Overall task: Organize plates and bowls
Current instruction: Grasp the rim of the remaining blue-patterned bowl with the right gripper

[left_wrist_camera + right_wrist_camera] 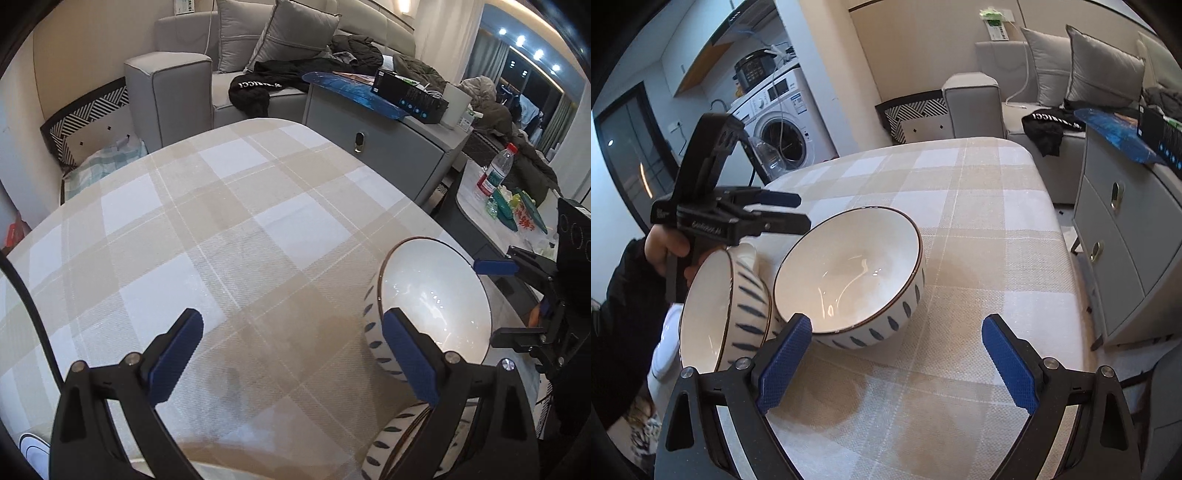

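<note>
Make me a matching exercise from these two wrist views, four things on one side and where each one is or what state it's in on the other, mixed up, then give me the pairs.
Column one:
1. larger bowl
2. smaller bowl
3. right gripper
4. water bottle

Column two:
A. open, empty, above the checked tablecloth
B. on the side table past the dining table
C. tilted, leaning against the other bowl
D. upright on the cloth, empty

Pairs: 1-D, 2-C, 3-A, 4-B
</note>
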`<state>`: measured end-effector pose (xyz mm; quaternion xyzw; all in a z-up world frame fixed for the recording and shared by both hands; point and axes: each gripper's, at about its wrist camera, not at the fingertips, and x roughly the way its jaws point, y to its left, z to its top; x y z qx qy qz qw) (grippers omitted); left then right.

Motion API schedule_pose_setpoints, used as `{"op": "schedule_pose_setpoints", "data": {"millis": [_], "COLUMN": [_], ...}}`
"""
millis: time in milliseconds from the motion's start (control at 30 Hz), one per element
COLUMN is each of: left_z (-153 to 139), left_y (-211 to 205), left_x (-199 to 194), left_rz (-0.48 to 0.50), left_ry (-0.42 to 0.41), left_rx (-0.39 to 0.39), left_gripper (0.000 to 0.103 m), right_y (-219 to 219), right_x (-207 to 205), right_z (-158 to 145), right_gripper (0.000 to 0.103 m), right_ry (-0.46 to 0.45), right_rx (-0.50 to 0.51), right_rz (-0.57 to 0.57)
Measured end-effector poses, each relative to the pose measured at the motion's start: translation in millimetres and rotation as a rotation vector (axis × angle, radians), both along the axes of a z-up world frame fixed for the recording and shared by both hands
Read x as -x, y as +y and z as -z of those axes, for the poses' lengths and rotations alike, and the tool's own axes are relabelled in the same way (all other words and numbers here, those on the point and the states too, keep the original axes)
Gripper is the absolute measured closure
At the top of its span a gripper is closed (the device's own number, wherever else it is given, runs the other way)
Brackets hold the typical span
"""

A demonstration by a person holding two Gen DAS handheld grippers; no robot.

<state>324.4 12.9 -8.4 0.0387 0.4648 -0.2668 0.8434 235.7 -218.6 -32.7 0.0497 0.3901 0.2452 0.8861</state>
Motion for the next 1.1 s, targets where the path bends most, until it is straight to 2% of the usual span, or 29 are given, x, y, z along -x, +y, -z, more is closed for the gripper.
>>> {"op": "schedule_pose_setpoints", "data": {"millis": [100,133,200,300,333,400,600,767,900,1000,1100], "left_z": [5,8,12,15,15,15,14,12,13,14,14], "left_y": [-12,-16,-21,-27,-30,-36,-51,-59,-64,-70,-75], "left_x": [-2,-2,-5,-6,-6,-5,-4,-3,-3,-3,-3], "left_rz": [0.028,0.038,0.043,0.056,0.064,0.078,0.095,0.13,0.151,0.19,0.205], "left_ry": [0.036,0.048,0.079,0.102,0.108,0.107,0.102,0.108,0.118,0.132,0.126], "left_rx": [-0.014,-0.023,-0.03,-0.039,-0.043,-0.064,-0.135,-0.171,-0.198,-0.199,-0.231], "left_gripper": [0.008,0.013,0.019,0.027,0.032,0.039,0.058,0.072,0.077,0.09,0.093], "right_y": [3,4,6,10,11,12,19,23,23,24,23], "right_x": [-8,-12,-18,-25,-27,-31,-36,-37,-39,-39,-38], "right_z": [2,4,7,10,11,13,15,15,17,17,17], "right_gripper": [0.009,0.012,0.022,0.032,0.034,0.041,0.054,0.062,0.065,0.068,0.07], "right_ry": [0.047,0.067,0.106,0.144,0.153,0.169,0.201,0.208,0.214,0.207,0.212], "right_rx": [-0.02,-0.025,-0.046,-0.061,-0.062,-0.075,-0.082,-0.064,-0.059,-0.05,-0.063], "right_rz": [0.034,0.05,0.071,0.097,0.104,0.114,0.129,0.148,0.169,0.18,0.203]}}
